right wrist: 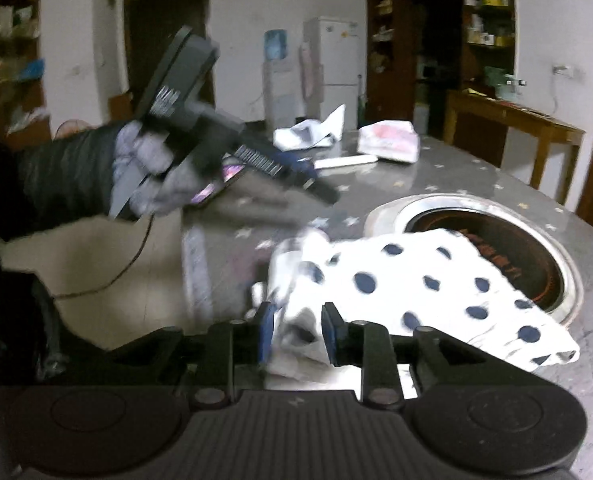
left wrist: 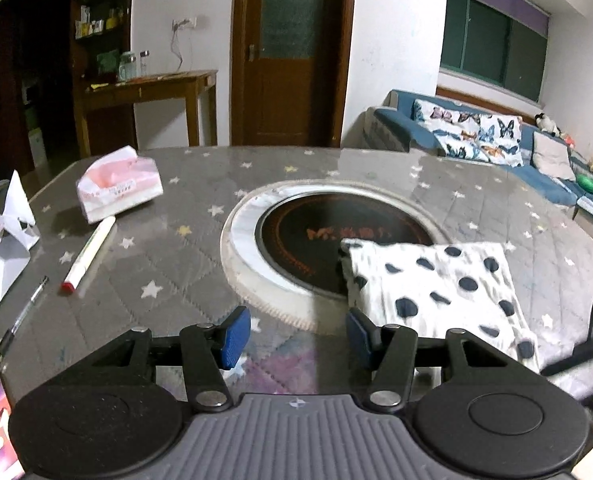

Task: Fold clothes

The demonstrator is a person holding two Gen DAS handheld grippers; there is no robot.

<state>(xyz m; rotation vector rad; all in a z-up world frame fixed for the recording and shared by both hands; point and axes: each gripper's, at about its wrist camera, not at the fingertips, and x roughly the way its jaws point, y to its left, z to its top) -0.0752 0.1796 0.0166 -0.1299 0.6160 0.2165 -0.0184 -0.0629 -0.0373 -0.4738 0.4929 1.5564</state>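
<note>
Bunching low in frame, the polka-dot garment (right wrist: 416, 280) sits loosely between the right gripper (right wrist: 296, 332)'s narrow jaws for folding; the left gripper (left wrist: 298, 334) is held wide, empty.

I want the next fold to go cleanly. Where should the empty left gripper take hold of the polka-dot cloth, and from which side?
Probably the near corner of the polka-dot cloth, beside the open left gripper. It lies flat on the table, partly over the round inset burner, so a thin free edge is easiest pinched low from the table's near side. The right gripper has cloth between its jaws.
</note>
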